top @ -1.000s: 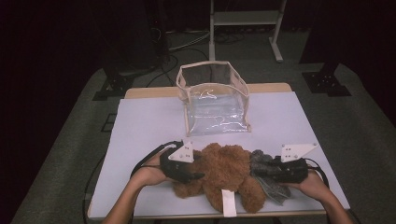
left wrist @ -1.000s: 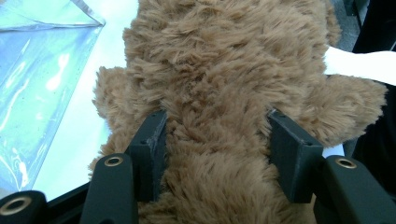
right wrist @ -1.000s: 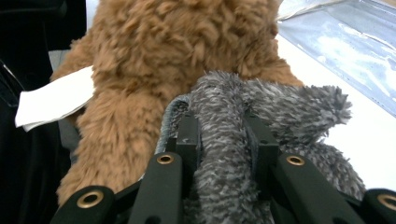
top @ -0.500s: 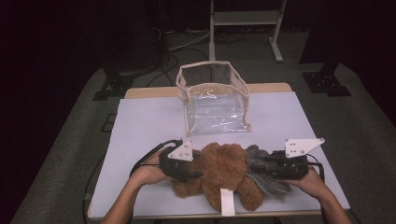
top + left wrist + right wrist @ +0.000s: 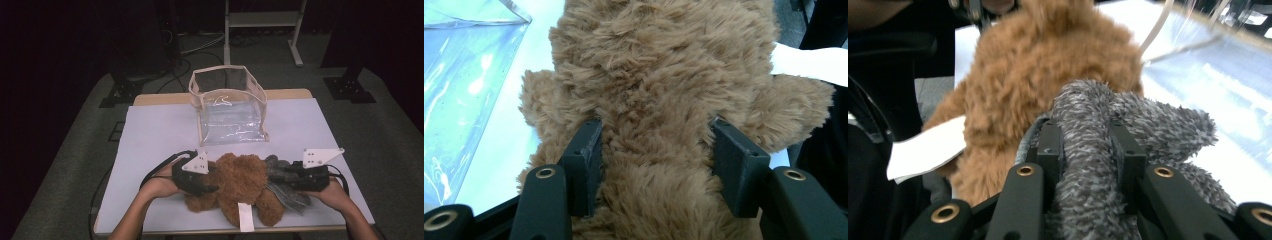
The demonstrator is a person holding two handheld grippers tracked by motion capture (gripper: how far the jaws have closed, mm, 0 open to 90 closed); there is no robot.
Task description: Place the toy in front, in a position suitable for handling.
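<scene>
A brown plush bear (image 5: 241, 184) lies near the front edge of the white table (image 5: 160, 135), a white tag (image 5: 245, 216) sticking out toward me. My left gripper (image 5: 212, 183) comes in from the left. In the left gripper view its jaws press into the brown fur (image 5: 654, 100) on both sides, shut on the bear. A grey fuzzy plush piece (image 5: 286, 194) lies against the bear's right side. My right gripper (image 5: 276, 175) is shut on that grey piece (image 5: 1083, 125), which bulges up between the jaws in the right gripper view.
A clear plastic bag (image 5: 229, 107) with beige trim stands open-topped at the table's middle, just beyond the bear. Its wall shows at the left gripper view's left edge (image 5: 459, 75). Dark floor, cables and a metal stand's legs (image 5: 262, 30) lie beyond the table.
The right gripper has shifted very slightly with the grey piece in it. The left gripper and the bear have kept their place.
</scene>
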